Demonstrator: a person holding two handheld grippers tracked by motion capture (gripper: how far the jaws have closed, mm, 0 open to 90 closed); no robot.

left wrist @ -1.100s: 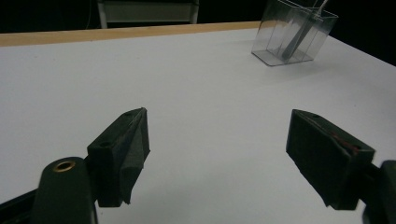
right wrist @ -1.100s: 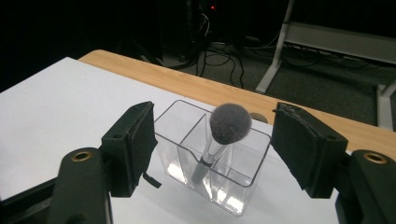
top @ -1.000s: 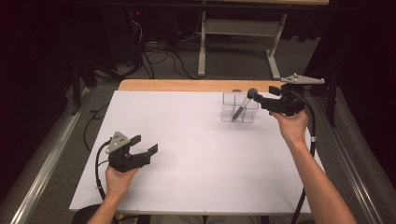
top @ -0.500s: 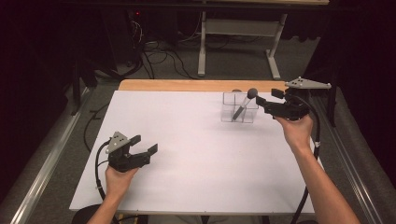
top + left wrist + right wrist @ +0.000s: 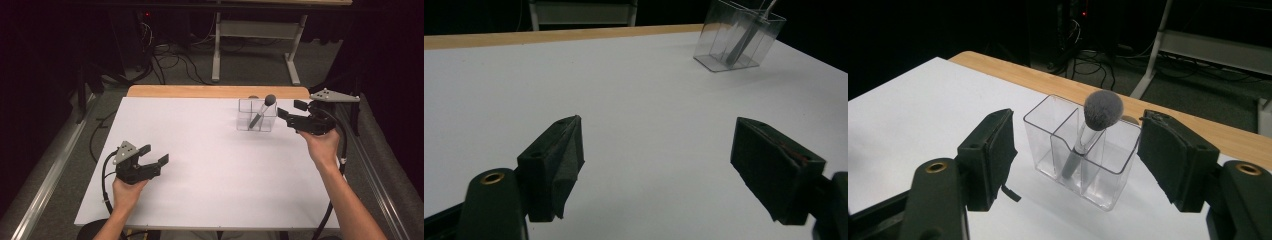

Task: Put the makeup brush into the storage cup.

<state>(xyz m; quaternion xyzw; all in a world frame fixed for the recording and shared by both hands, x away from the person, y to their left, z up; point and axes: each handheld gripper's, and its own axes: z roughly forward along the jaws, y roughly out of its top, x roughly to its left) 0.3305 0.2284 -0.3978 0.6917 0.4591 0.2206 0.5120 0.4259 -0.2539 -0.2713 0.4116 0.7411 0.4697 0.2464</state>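
While both grippers' fingers gape wide and empty, a fluffy grey brush (image 5: pixel 1102 111) leans in the clear, ribbed plastic organizer (image 5: pixel 1081 150).

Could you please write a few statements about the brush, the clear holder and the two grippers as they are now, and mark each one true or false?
1. The brush stands in the clear holder with its bristles up. True.
2. The right gripper is shut on the brush. False: its fingers are spread and apart from the holder.
3. The left gripper is open with nothing between its fingers. True.
4. The holder lies tipped on its side. False: it stands upright on the white table.
5. The holder is near the left gripper. False: it sits toward the table's far edge, close to the right gripper.
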